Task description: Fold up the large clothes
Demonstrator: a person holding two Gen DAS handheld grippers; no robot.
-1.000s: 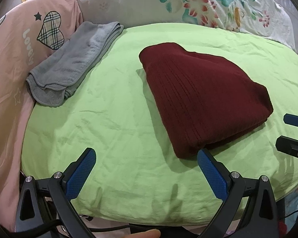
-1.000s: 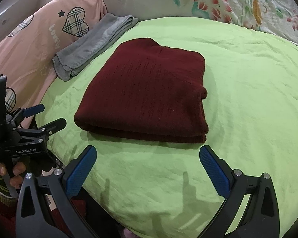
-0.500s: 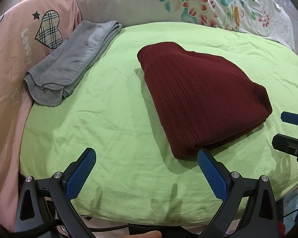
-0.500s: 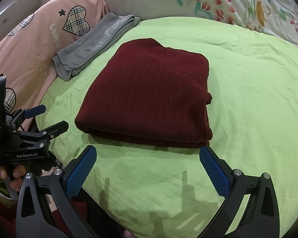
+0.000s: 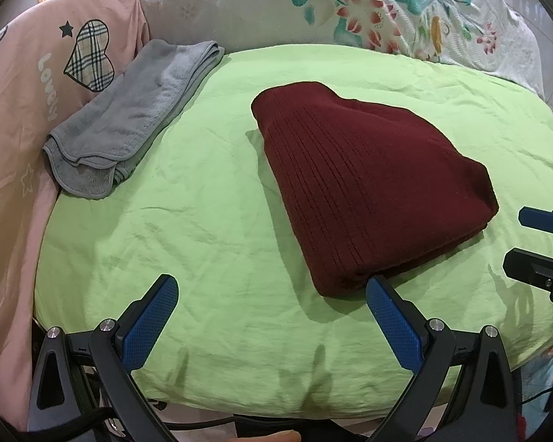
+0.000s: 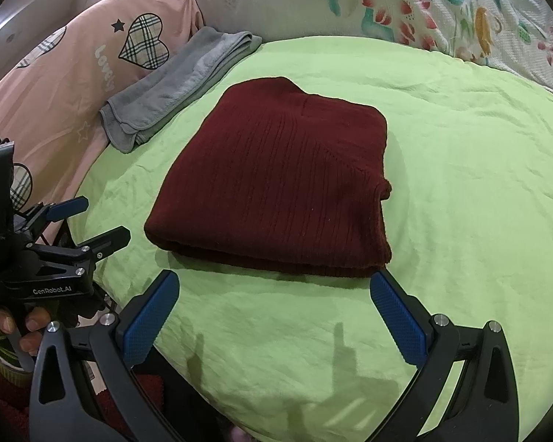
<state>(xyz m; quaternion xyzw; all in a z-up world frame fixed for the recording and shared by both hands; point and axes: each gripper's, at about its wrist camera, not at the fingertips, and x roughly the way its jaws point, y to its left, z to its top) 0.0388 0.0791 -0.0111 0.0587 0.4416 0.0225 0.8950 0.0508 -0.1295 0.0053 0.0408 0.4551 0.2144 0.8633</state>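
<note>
Both jaws stand wide apart and grip nothing: the left gripper (image 5: 271, 302) hangs over the near edge of the green sheet (image 5: 188, 221), and the right gripper (image 6: 274, 302) hangs just short of the sweater (image 6: 276, 184), its blue pads clear of the cloth. From the right wrist view the left gripper (image 6: 92, 219) shows at the left border, held in a hand (image 6: 20, 328), also spread and empty.

Folding looks done or very nearly so. The dark red sweater (image 5: 368, 188) lies on the sheet as a compact, roughly rectangular packet of several layers, with no sleeve or hem trailing loose. Its near edge shows stacked folds lying flat on each other. At the right near corner 1 layer juts out slightly as a small bump, so the stack is not perfectly squared. What may be left, by my reading, is a small tidy of that corner, or moving the packet aside.

It is a ribbed knit, thick and soft, with fine vertical lines across the top face and rounded fold edges.

Beside it, well apart to the left, a folded grey towel (image 5: 129, 118) lies half on the pink bedding (image 5: 14, 118). A floral pillow (image 5: 350, 7) sits behind.
</note>
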